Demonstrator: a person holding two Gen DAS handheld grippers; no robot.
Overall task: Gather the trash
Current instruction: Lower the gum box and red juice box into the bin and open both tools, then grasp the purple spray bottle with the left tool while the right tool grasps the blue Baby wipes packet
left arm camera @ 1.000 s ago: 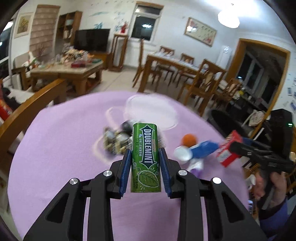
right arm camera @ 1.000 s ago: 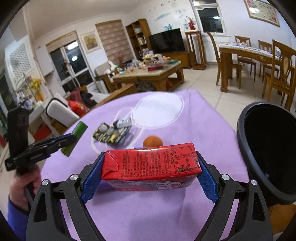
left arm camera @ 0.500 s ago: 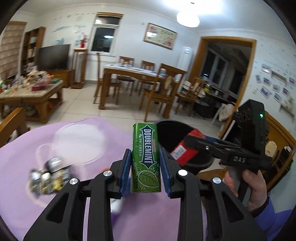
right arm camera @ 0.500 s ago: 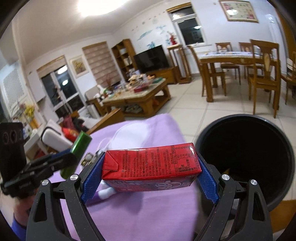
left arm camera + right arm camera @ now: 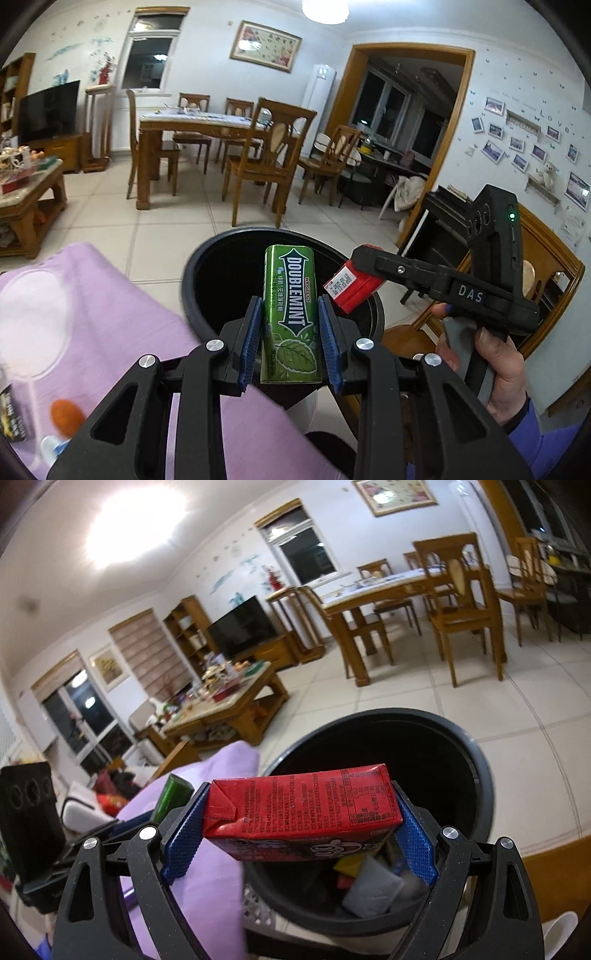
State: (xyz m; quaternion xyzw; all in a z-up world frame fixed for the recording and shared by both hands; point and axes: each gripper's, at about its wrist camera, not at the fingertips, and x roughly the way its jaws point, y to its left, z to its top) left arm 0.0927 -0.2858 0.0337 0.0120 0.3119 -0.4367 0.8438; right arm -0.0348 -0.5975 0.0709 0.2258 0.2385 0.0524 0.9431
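Observation:
My left gripper (image 5: 290,347) is shut on a green Doublemint gum pack (image 5: 290,314), held upright at the near rim of the black trash bin (image 5: 207,258). My right gripper (image 5: 301,834) is shut on a red drink carton (image 5: 301,812), held sideways over the bin's (image 5: 476,760) opening. Trash pieces (image 5: 369,886) lie inside the bin. The right gripper with the carton (image 5: 352,288) shows at the bin's right rim in the left wrist view. The gum pack (image 5: 171,794) shows at the left in the right wrist view.
The purple-covered table (image 5: 110,314) lies left of the bin, with an orange ball (image 5: 64,415), a dark packet (image 5: 13,413) and a white-capped item (image 5: 51,445) on it. A white basket (image 5: 258,908) stands under the bin's near rim. Wooden chairs and a dining table (image 5: 207,122) stand beyond.
Both grippers have swung right from over the table to the bin, each keeping its item. The carton has moved from beside the bin to above its opening.

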